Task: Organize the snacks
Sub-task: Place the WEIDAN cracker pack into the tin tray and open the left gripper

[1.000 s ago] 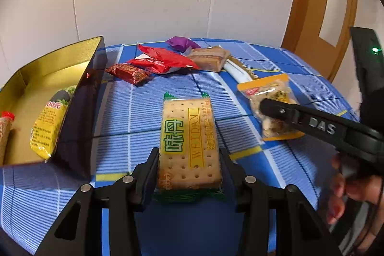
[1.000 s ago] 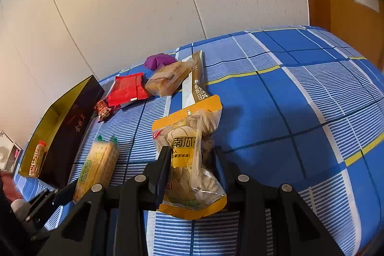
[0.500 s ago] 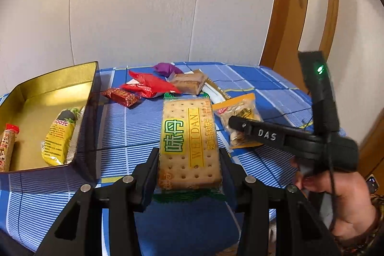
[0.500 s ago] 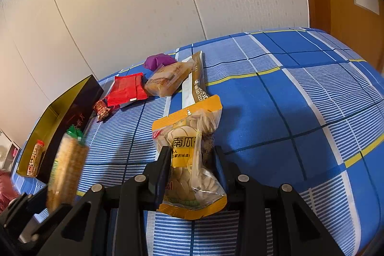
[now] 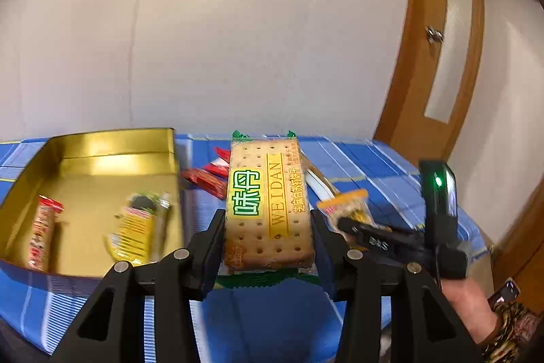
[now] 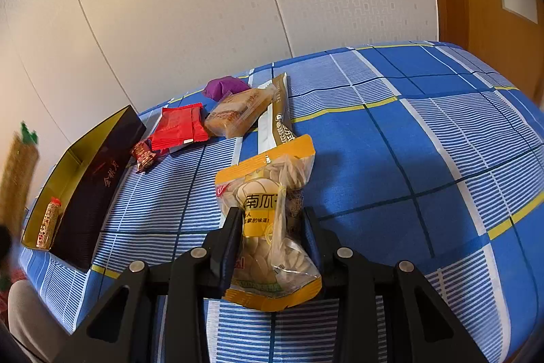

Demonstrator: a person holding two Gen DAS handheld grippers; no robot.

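Here, jaws clamp cracker pack (image 5: 268, 203) and seed bag (image 6: 272, 227) (blue checked tablecloth (image 6: 408, 142)).

This looks like a room in a home. A wooden door (image 5: 442, 63) with a pale inset panel and a small metal latch stands at the far right, set in a curved-looking wooden frame. The walls (image 6: 190, 16) are covered in pale wallpaper with a faint embossed pattern, hung in wide strips with visible seams. The bench (image 6: 425, 131) is spread with a blue checked cloth crossed by white stripes and thin yellow lines, the sort used on a household table. Loose packaged snacks (image 6: 238, 114) lie on it, and a gold-lined gift tin (image 5: 112, 152) sits at the left.
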